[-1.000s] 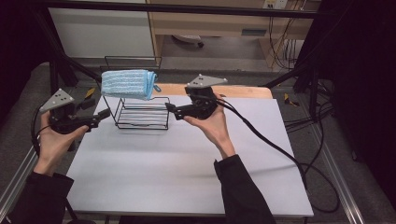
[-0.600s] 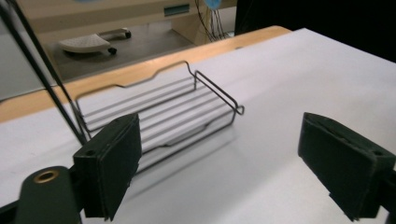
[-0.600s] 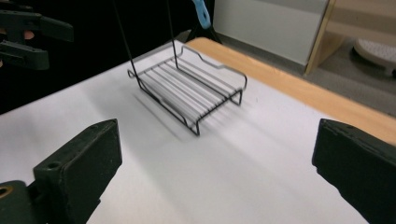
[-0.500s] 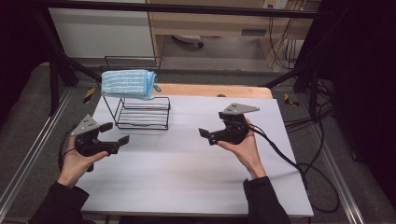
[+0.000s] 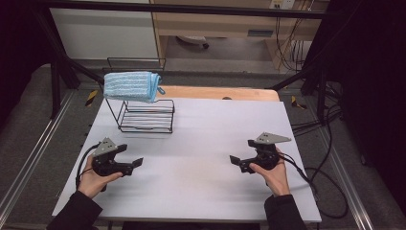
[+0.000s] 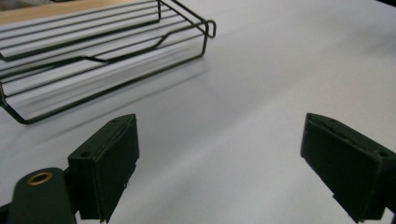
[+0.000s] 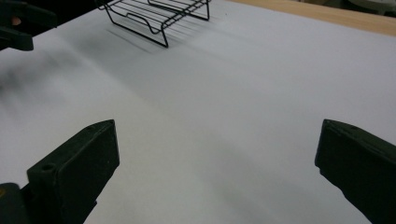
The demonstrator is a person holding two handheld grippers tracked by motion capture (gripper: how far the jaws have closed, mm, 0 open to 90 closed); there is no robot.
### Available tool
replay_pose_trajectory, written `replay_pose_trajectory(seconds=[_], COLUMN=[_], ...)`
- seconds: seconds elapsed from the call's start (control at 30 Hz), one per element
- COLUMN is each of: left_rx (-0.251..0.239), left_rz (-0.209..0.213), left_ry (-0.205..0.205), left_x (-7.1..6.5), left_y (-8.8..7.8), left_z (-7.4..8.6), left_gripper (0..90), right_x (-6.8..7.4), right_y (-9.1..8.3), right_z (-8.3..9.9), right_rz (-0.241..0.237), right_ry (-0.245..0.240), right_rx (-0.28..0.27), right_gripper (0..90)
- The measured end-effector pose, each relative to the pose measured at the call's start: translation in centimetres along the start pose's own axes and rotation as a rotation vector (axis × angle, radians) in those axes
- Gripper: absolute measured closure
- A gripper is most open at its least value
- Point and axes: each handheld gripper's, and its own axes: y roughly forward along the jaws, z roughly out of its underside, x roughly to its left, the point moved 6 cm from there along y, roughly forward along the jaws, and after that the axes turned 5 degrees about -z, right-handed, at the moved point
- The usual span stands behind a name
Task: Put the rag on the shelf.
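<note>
A folded blue towel (image 5: 131, 86) lies on top of a black wire rack (image 5: 143, 115) at the back left of the white table (image 5: 201, 139). My left gripper (image 5: 136, 163) rests low at the front left, pointing right. Its jaws have just been opening and stand open with nothing between them, and the left gripper view has the rack (image 6: 93, 56) ahead to the left. My right gripper (image 5: 234, 160) sits at the front right, pointing left. Its jaws have also just been opening and are open and empty. In the right gripper view the rack (image 7: 154, 14) is far off.
A wooden strip (image 5: 220, 92) runs along the table's back edge. Cables (image 5: 325, 177) trail off the right side onto the floor. Metal frame rails border the table on both sides. The left gripper (image 7: 18, 23) shows in the top-left corner of the right gripper view.
Both hands have come down and back from the rack toward the table's front. The right one has swung far to the right. The towel stays on the rack.
</note>
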Motion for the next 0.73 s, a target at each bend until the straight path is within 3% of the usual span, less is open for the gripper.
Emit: replay_pose_trajectory(seconds=[0.4, 0.73], left_rx=[0.020, 0.036], left_rz=[0.021, 0.021], left_ry=[0.036, 0.052], left_x=[-0.5, -0.7], left_y=[0.5, 0.8], left_z=[1.8, 2.5], left_gripper=[11.6, 11.6], right_x=[-2.2, -2.2], right_y=[-1.7, -2.3], right_z=[5.6, 6.6], right_rz=[0.018, 0.012], right_ry=[0.072, 0.078], right_rx=[0.028, 0.035], right_gripper=[0.6, 0.6])
